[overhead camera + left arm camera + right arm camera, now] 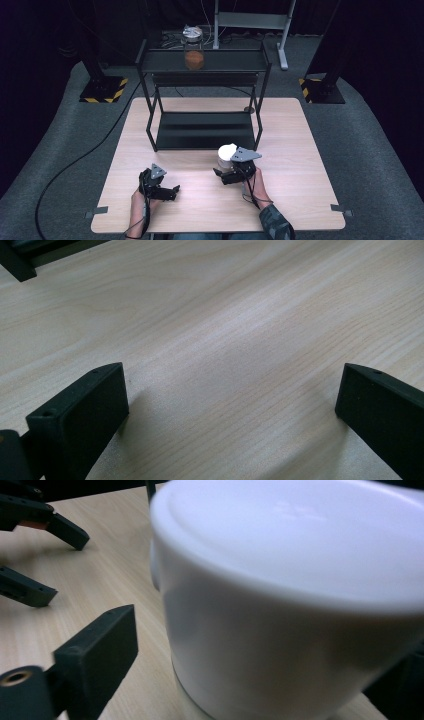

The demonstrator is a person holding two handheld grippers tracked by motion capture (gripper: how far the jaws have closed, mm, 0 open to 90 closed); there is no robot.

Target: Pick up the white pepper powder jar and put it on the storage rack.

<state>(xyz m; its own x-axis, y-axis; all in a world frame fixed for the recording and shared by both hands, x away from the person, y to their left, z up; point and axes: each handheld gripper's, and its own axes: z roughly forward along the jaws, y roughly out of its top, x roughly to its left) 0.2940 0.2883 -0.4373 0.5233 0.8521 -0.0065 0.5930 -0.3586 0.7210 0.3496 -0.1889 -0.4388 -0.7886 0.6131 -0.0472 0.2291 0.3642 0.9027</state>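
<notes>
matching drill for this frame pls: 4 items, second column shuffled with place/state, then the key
1. white container
2. glass jar
3. left gripper
4. black rack

A. on the rack's top shelf, orange contents
B. jaws wide apart over bare wood, nothing between them
C. on the table, between the right gripper's jaws, left pad not touching it
D. stands at the table's far half, lower shelf bare

Pairs: 1-C, 2-A, 3-B, 4-D
</notes>
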